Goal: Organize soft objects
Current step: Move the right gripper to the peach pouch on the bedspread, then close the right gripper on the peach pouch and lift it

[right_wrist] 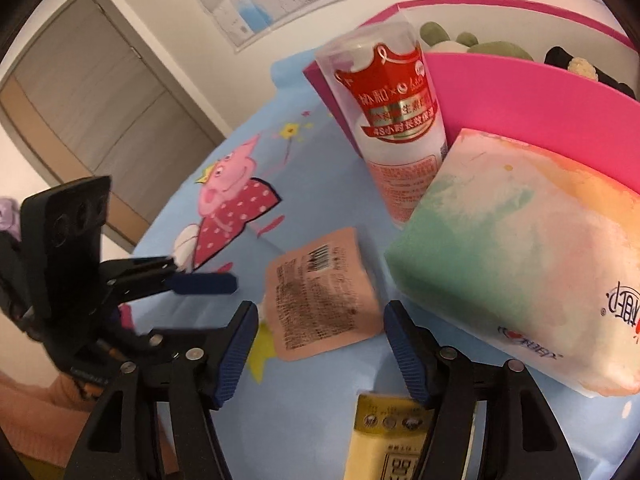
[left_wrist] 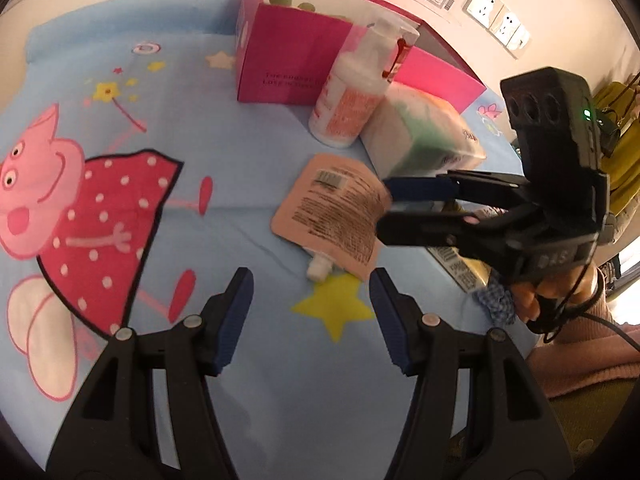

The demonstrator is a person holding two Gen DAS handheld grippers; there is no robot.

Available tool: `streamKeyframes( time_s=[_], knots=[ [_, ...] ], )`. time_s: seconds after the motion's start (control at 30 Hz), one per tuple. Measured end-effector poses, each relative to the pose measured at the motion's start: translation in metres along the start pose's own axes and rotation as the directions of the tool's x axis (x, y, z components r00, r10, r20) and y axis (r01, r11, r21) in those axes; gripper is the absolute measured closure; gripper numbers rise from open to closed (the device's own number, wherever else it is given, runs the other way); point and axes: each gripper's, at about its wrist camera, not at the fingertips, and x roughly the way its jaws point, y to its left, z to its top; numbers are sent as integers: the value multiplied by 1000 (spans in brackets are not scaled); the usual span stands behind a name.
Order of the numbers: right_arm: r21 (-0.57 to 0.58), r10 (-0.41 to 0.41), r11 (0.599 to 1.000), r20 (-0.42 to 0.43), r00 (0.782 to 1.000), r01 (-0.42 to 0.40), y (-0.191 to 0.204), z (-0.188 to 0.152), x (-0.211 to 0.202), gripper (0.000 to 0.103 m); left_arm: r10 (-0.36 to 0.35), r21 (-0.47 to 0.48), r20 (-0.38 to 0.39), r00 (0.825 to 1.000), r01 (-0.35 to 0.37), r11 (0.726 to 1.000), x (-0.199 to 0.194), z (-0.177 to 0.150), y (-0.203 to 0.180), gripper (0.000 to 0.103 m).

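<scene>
Risk sits mainly around the peach spout pouch (left_wrist: 334, 220), which lies flat on the blue cartoon bedsheet (left_wrist: 224, 184) with its white cap (left_wrist: 319, 269) toward 6 o'clock in the left wrist view. Both grippers are near it and neither holds anything. The left gripper (left_wrist: 312, 312) has its jaws apart and empty, with the pouch cap just beyond its tips. The right gripper (right_wrist: 320, 344) is also open and empty, and in its own view the pouch (right_wrist: 320, 296) lies just ahead, at 12 o'clock between the two blue pads.

First danger, as I judge it: the two grippers come to the same pouch from two sides, so they can knock each other. In the left wrist view the right gripper (left_wrist: 386, 208) already reaches in from 3 o'clock, and its tips overlap the pouch edge.

Second danger: the pouch is thin and flat on soft cloth. Pads may slide over it, or pinch the sheet together with it.

Third danger: the white lotion bottle with red label (right_wrist: 384, 128) stands upright at 1 o'clock from the pouch, just beside the soft tissue pack (right_wrist: 520, 272) and the pink box (right_wrist: 540, 100). A wide swing can tip it.

A yellow packet (right_wrist: 384, 432) lies under the right gripper, at 6 o'clock, and may be caught by mistake.
</scene>
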Motion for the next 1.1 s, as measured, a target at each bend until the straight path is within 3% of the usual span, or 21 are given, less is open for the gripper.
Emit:
streamKeyframes(
  time_s=[0.17, 0.5, 0.7, 0.8, 0.93, 1.1],
  knots=[
    [-11, 5, 1000, 1, 1000, -5, 3, -4, 4, 34, -10, 10, -3, 1000, 10, 1000, 0, -7, -1, 44],
    [-51, 129, 990, -61, 990, -132, 29, -19, 3, 33, -14, -20, 8, 1000, 15, 1000, -9, -16, 13, 48],
    [-27, 101, 994, -19, 995, -101, 25, -12, -2, 34, -5, -35, 12, 1000, 5, 999, -9, -16, 15, 50],
    [-27, 84, 996, -5, 996, -84, 24, -5, 1, 39, 2, -39, 5, 1000, -2, 999, -6, -13, 12, 62],
    [-22, 73, 997, -23, 997, -73, 23, 0, 11, 55, 13, -50, 0, 1000, -13, 999, -4, -10, 11, 63],
    [-14, 70, 997, -25, 997, -71, 21, -3, 13, 60, 26, -71, -8, 1000, -27, 997, -3, -8, 10, 64]
  ],
)
